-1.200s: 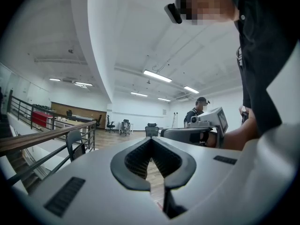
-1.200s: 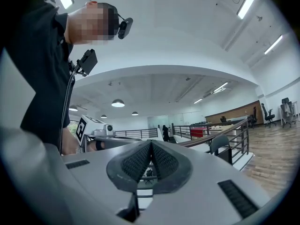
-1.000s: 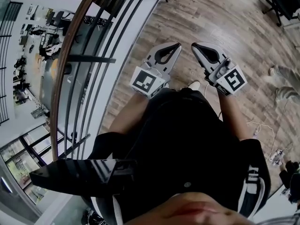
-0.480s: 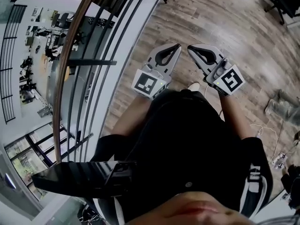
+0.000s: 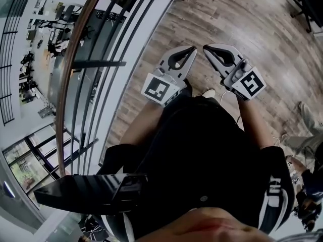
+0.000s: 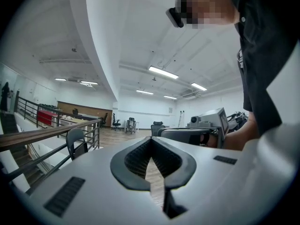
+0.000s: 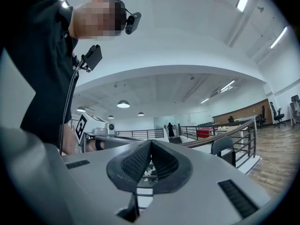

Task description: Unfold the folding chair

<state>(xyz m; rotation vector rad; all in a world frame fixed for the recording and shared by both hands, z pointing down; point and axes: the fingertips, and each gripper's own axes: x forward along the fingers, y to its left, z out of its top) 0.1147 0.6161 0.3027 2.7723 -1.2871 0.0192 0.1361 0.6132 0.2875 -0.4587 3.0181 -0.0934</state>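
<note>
Folding chair [image 6: 76, 141] (probably this grey one beside the railing [image 6: 47, 134]) is not yet touched; left gripper [image 5: 192, 49] and right gripper [image 5: 206, 48] are closed, empty.

The left gripper [image 5: 191, 50] and right gripper [image 5: 208, 49] are viewed steeply downward from the head. Each gripper view is directed level along its own jaws at close range. The railing [image 5: 75, 69] is shared by all views.

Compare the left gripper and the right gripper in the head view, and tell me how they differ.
The left gripper angles toward the picture's upper right, while the right gripper angles toward the upper left. The left gripper is nearer the railing, and the right gripper is over open wood floor. Both are shut and empty, with their tips close together but apart.
</note>
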